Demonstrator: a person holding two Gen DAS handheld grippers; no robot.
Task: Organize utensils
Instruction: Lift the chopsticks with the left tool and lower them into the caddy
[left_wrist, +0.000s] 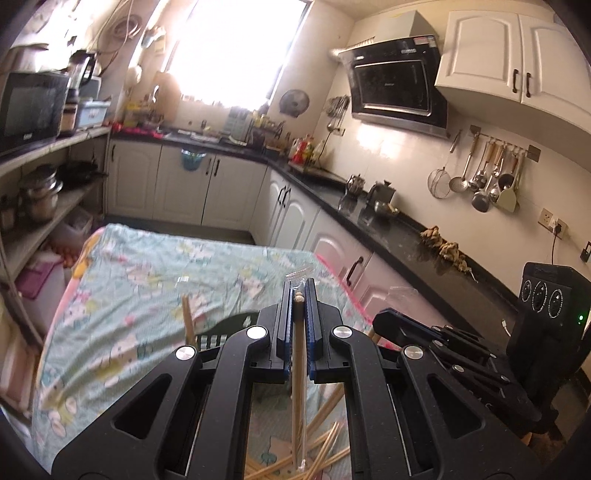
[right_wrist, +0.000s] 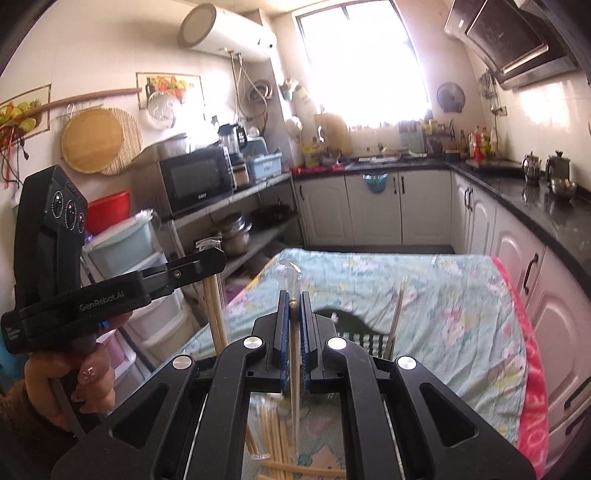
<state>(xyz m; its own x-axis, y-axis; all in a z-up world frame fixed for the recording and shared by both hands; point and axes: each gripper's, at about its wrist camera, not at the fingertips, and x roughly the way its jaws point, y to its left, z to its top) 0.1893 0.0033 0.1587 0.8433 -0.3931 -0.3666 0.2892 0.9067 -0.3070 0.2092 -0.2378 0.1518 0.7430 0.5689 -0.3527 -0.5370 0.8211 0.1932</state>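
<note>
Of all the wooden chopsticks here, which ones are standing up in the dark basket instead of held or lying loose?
The bare wooden chopstick pair leaning upright in the dark slotted basket; others are plastic-wrapped in the left gripper and right gripper, or scattered on the cloth.

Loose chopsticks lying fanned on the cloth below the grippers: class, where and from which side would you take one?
Probably at mid-shaft, coming straight down from above, jaws across the stick. The loose chopsticks lie flat and crisscrossed on the cloth, so their ends overlap; choose one lying on top. Both the left gripper and right gripper already hold a wrapped pair, so one must be freed first.
</note>
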